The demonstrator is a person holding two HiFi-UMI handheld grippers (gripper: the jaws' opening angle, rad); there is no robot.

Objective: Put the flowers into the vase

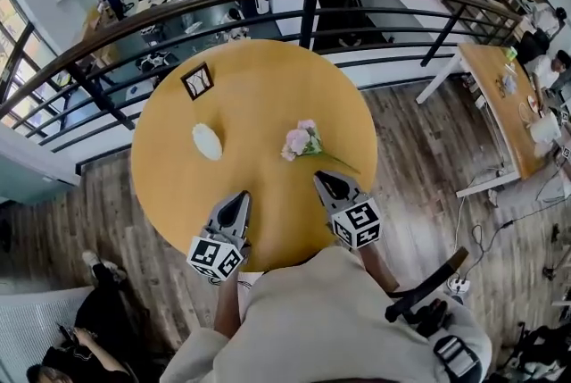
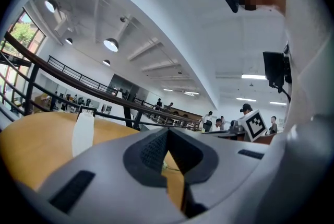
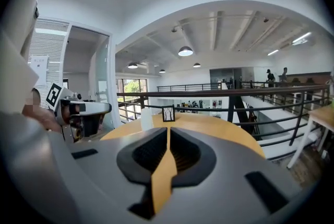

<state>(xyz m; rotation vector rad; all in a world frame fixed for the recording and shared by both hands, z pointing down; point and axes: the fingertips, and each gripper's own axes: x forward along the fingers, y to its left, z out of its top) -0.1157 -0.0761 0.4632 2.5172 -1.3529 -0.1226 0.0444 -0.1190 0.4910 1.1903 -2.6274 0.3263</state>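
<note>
Head view: left gripper (image 1: pixel 239 196) and right gripper (image 1: pixel 323 179) hover over the table (image 1: pixel 259 95) edge, jaws together, empty. Flowers (image 1: pixel 303 141) lie just ahead of the right one, vase (image 1: pixel 207 141) ahead-left of the left.
Left gripper view: vase (image 2: pixel 82 131) upright, flowers unseen.
Right gripper view: flowers hidden too.
We judge the 2 closed grippers could shove blooms or topple the vase.

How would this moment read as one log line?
left gripper: shut, empty | right gripper: shut, empty | flowers: lying on table | vase: upright, apart
</note>
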